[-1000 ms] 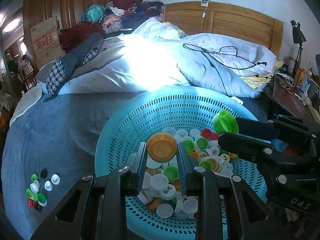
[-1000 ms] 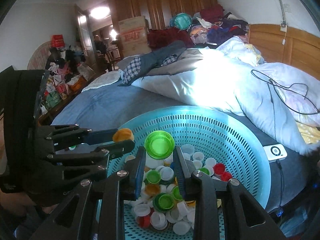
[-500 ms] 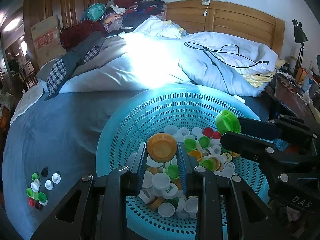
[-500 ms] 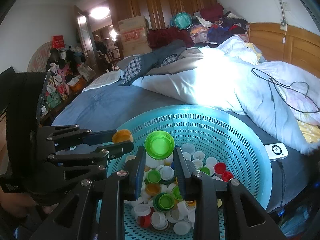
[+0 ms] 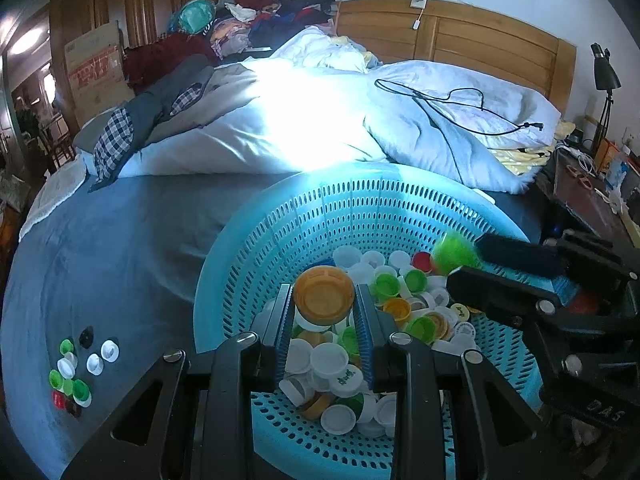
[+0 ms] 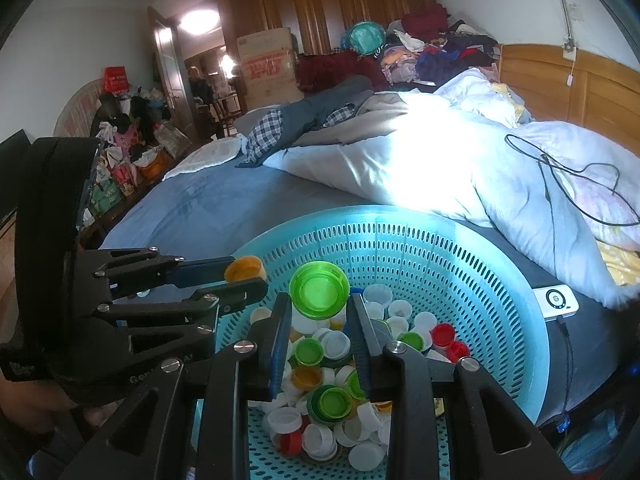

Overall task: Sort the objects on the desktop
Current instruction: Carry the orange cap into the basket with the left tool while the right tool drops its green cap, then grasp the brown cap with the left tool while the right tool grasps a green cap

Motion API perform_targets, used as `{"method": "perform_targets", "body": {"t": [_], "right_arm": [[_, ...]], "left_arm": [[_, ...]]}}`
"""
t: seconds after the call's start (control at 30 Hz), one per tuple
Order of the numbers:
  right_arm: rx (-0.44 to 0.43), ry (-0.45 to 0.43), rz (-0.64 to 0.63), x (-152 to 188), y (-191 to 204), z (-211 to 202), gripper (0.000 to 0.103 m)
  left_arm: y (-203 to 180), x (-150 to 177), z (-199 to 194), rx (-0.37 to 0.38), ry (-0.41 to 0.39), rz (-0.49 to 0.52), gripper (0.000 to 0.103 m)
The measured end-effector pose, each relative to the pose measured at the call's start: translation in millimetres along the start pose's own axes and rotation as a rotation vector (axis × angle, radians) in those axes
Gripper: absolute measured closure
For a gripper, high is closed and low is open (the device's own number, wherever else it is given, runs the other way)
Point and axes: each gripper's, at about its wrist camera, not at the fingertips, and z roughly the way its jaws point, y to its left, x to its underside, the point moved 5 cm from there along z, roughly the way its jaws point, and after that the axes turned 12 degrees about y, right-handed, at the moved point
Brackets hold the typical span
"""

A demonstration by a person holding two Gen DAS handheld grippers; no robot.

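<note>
Left tool [image 5: 324, 304] pinching orange cap [image 5: 323, 294] (above basket [image 5: 280, 224])

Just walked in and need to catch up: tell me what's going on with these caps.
A person is sorting bottle caps with a handheld gripper in each hand. The left gripper is shut on an orange cap, and the right gripper is shut on a green cap, both held above the blue basket full of mixed caps. A small group of caps already lies on the blue bedsheet beside the basket.
</note>
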Motion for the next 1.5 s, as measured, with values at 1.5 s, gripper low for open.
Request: {"method": "perform_targets", "body": {"t": [1.5], "right_arm": [[-0.11, 0.053, -0.182, 0.6, 93.2, 32.3, 0.02]], "left_arm": [[270.4, 199.8, 22.2, -0.032, 0.061, -0.512, 0.037]]}}
